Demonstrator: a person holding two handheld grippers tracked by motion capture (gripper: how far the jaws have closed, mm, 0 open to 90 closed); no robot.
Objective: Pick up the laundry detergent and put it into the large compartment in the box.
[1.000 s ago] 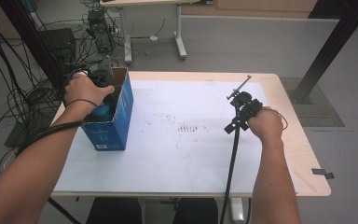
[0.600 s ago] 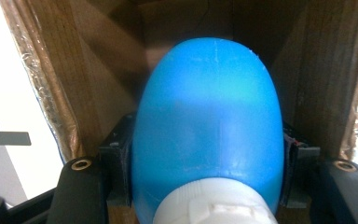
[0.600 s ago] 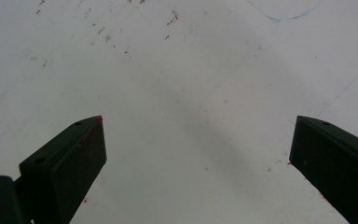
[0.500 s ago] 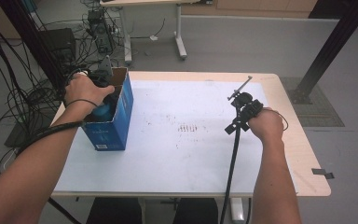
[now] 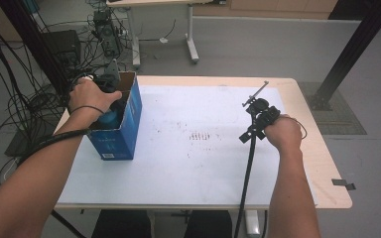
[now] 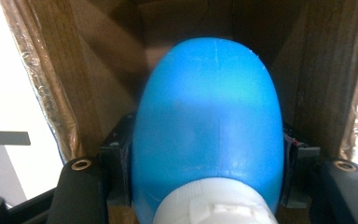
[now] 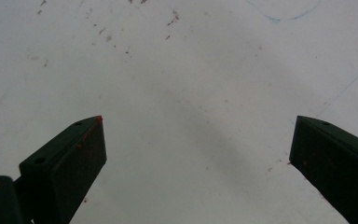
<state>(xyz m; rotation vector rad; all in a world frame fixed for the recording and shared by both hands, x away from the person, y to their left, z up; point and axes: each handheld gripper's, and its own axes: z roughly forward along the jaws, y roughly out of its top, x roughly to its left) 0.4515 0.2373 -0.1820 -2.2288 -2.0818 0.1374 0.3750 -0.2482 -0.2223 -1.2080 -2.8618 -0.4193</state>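
A blue bottle [image 6: 207,126] with a white cap [image 6: 214,203] sits inside the open blue cardboard box [image 5: 129,126] at the left side of the table [image 5: 307,94]. In the left gripper view its rounded body runs away from the camera into the brown cardboard interior, cap end nearest the lens. The left gripper [image 6: 207,172] is clamped on it, one black jaw pressed against each flank of the bottle just above the cap. Gripping low on the body, close to the cap, probably gives the jaws a narrower, firmer section to hold than the swelling upper part. The bottle's far end appears to hang clear of the box walls, though the view is too close to tell whether it touches the bottom.

In the high view the left hand [image 5: 92,96] covers the gripper at the box's open top, wrist angled down into it, which suits either lowering the bottle in or drawing it out; I cannot say which from this alone.

The right gripper [image 5: 258,111] is held well apart from the box, over the bare white table top near the right side, its cable [image 5: 248,173] trailing back toward the person. Its jaws stand wide apart with nothing between them, only the scuffed, speckled surface below. It seems parked out of the way.

Against the earlier frames almost nothing differs: both hands, the box and the idle right gripper sit in the same places, so the moment reads as a pause.
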